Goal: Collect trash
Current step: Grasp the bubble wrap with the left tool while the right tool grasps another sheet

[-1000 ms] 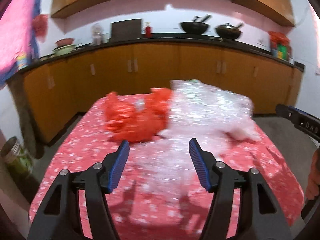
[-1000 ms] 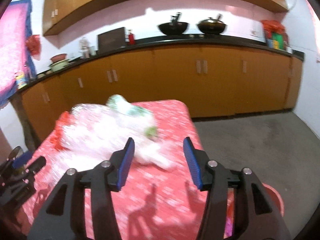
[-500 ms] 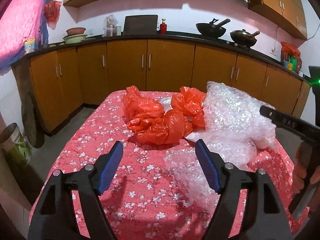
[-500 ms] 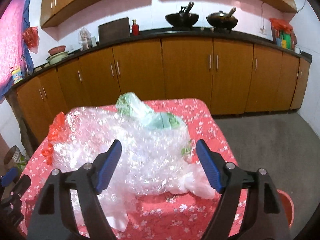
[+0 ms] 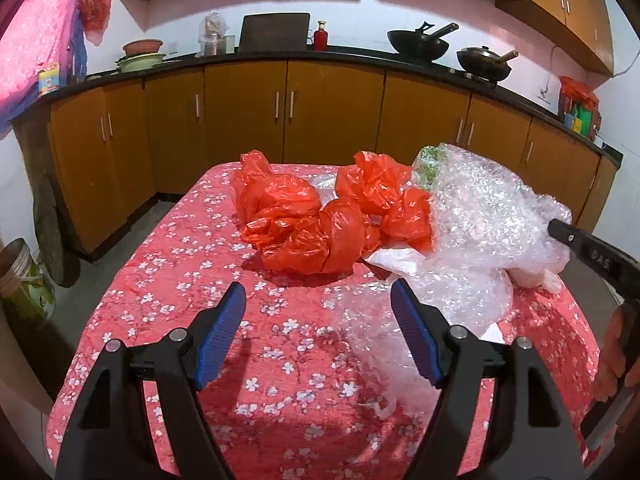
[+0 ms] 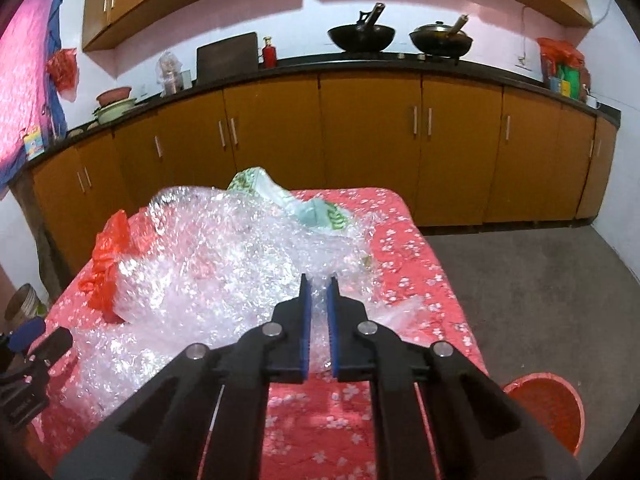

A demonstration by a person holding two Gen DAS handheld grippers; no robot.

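my right tongs (image 6: 319,286) are closing on a fold of the bubble wrap (image 6: 224,264), pinching its near edge, while my left tongs (image 5: 318,306) hang spread and empty over the tabletop (image 5: 168,280). nothing looks collected yet: the wrap sprawls clear and crinkled, with the crumpled orange bags (image 5: 320,216) and a green-printed bag (image 6: 320,210) lying behind it, and the red bin (image 6: 548,408) waiting on the floor.
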